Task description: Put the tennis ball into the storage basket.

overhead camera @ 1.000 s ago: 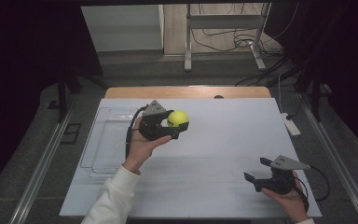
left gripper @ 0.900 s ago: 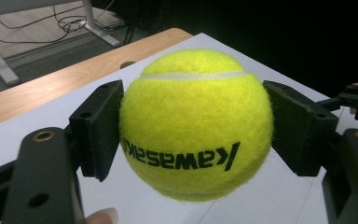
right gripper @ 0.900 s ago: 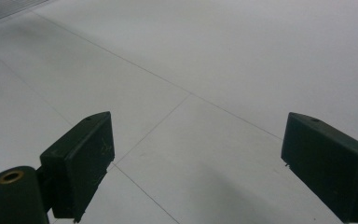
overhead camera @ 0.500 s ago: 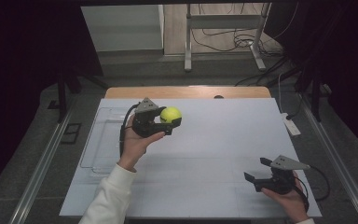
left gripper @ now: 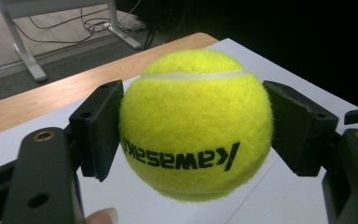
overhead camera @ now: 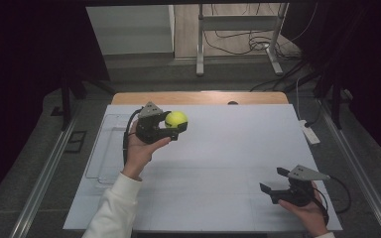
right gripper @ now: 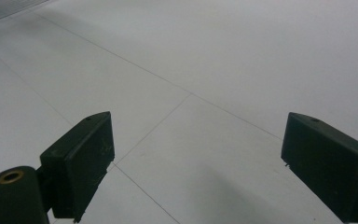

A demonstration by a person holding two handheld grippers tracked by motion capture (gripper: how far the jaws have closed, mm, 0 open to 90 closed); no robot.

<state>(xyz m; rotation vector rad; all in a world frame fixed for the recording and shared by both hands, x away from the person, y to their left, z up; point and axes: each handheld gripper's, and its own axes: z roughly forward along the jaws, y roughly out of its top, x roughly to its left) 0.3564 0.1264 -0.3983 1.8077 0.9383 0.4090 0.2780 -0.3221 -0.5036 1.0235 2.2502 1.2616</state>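
A yellow tennis ball [overhead camera: 176, 119] with black lettering is held above the white table top [overhead camera: 228, 148], toward its far left. My left gripper [overhead camera: 174, 124] is shut on it; in the left gripper view the ball [left gripper: 196, 123] sits squeezed between both black pads [left gripper: 100, 126]. My right gripper [overhead camera: 274, 182] rests low near the table's front right corner, held by a hand. Its jaws stand wide apart with nothing between them, and the right gripper view shows the bare white surface [right gripper: 205, 70] past its open fingers [right gripper: 81, 158].
A clear plastic tray [overhead camera: 104, 148] lies at the table's left edge, below my left forearm. A white power strip [overhead camera: 308, 132] sits off the right edge. A wooden strip [overhead camera: 198, 97] borders the far side, with a metal stand [overhead camera: 238, 44] and cables behind.
My left hand has carried the ball slightly toward the left and far side of the table. The right gripper has kept still.
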